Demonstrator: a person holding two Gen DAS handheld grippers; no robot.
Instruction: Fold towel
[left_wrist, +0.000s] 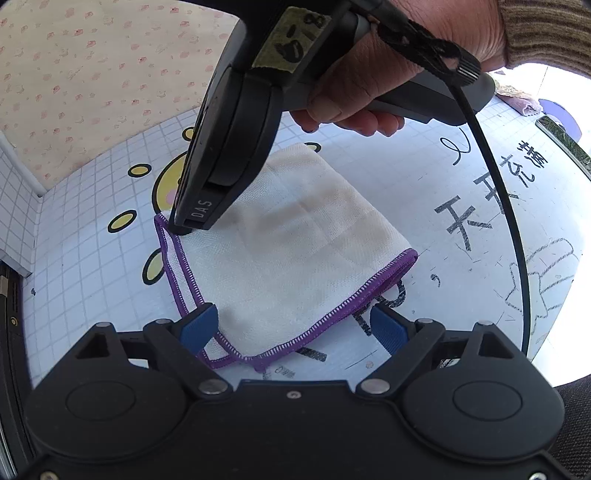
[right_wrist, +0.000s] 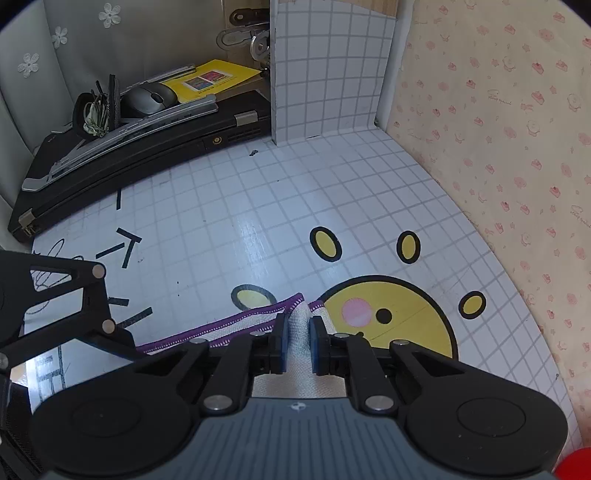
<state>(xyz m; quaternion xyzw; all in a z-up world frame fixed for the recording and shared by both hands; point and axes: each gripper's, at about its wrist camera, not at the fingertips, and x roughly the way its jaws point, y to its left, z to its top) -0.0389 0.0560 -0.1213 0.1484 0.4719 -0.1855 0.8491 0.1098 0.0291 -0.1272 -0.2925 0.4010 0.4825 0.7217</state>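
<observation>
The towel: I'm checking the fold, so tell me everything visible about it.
The towel is white, gauze-like woven cloth with purple stitched edging, folded into layers and lying flat on the gridded table mat. The right gripper pinches one far corner; the left gripper is open, its fingers straddling the near corner. A faint brownish patch marks the top.

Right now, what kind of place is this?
Probably a home desk corner: a cartoon grid mat, a closed laptop with a mouse on top, and patterned wallpaper.

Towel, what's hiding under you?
Under the towel lies the gridded table, with part of a yellow cartoon face and black writing peeking out. The rest beneath is covered.
</observation>
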